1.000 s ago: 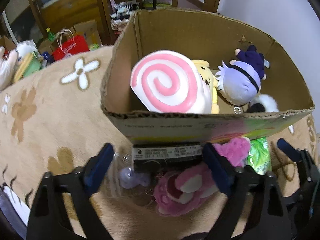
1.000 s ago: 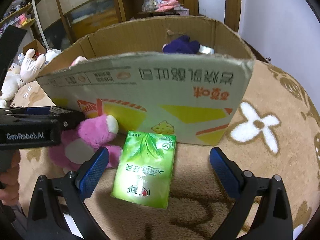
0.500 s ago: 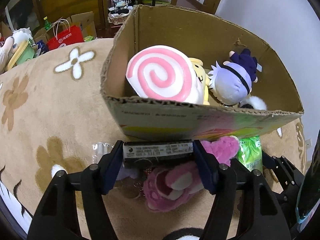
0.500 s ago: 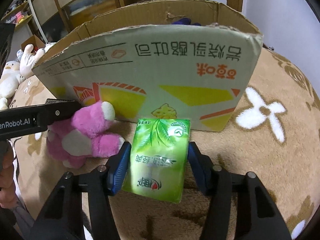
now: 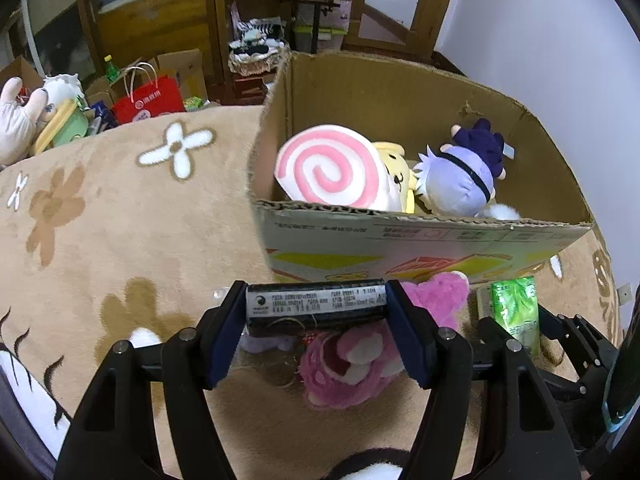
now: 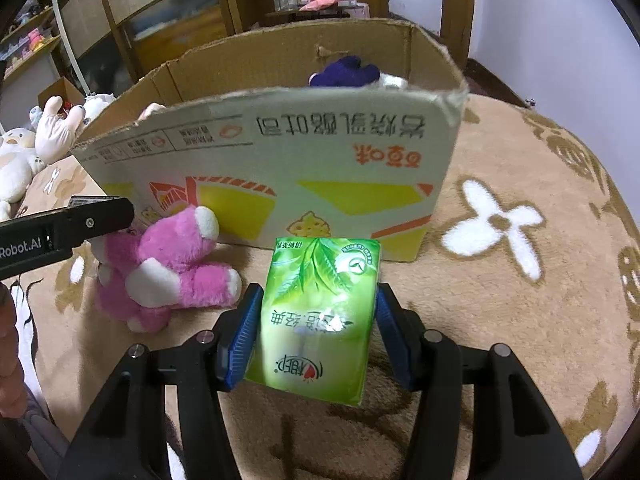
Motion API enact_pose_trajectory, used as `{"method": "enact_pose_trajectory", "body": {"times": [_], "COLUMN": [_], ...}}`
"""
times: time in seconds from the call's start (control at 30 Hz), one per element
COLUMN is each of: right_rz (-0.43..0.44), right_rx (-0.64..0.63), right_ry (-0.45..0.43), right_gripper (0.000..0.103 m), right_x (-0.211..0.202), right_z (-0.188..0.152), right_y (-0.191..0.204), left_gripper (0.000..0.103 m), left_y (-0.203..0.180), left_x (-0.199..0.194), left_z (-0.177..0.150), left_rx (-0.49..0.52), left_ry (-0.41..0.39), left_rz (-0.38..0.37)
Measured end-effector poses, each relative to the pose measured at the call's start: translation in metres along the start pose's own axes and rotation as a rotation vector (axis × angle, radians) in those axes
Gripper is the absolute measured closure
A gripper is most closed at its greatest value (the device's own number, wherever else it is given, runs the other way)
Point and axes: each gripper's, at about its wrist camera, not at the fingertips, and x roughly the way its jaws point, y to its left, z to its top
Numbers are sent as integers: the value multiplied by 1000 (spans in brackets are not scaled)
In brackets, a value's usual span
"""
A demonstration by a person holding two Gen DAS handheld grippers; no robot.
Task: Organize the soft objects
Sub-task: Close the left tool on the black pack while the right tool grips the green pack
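Note:
My left gripper (image 5: 316,312) is shut on a black labelled package (image 5: 316,304), held just above the rug with a small purple charm (image 5: 264,342) hanging under it. Below it a pink plush bear (image 5: 352,356) lies on the rug against the cardboard box (image 5: 420,240). The box holds a pink-swirl plush (image 5: 328,168), a yellow plush (image 5: 396,168) and a purple-haired doll (image 5: 460,180). My right gripper (image 6: 316,332) is shut on a green tissue pack (image 6: 320,312) in front of the box (image 6: 280,152); the pink bear (image 6: 164,268) lies to its left.
A tan flower-patterned rug (image 5: 120,220) covers the surface. White plush toys (image 6: 24,152) lie at its far left edge. A red paper bag (image 5: 148,98), cartons and wooden shelves stand beyond. A person's hand (image 6: 8,360) shows at the left edge.
Both grippers closed: the left onto the black labelled package, the right onto the green tissue pack. The left then rose a little with the package, away from the box front.

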Motion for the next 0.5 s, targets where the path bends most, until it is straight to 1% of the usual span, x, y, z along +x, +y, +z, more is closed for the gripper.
{"method": "enact_pose_trajectory", "body": {"times": [0.2, 0.5], "right_rz": [-9, -46], "right_rx": [-7, -27], "right_ry": [-33, -127], "right_gripper": [44, 44], "right_x": [-9, -46], "right_z": [-2, -4], "right_y": [15, 19], "left_gripper": [36, 36], "left_y": [4, 0], "left_x": [-18, -48], "left_z": [-5, -10], "left_rx": [-8, 24], "left_ry": [-45, -131], "left_rz": [22, 47]}}
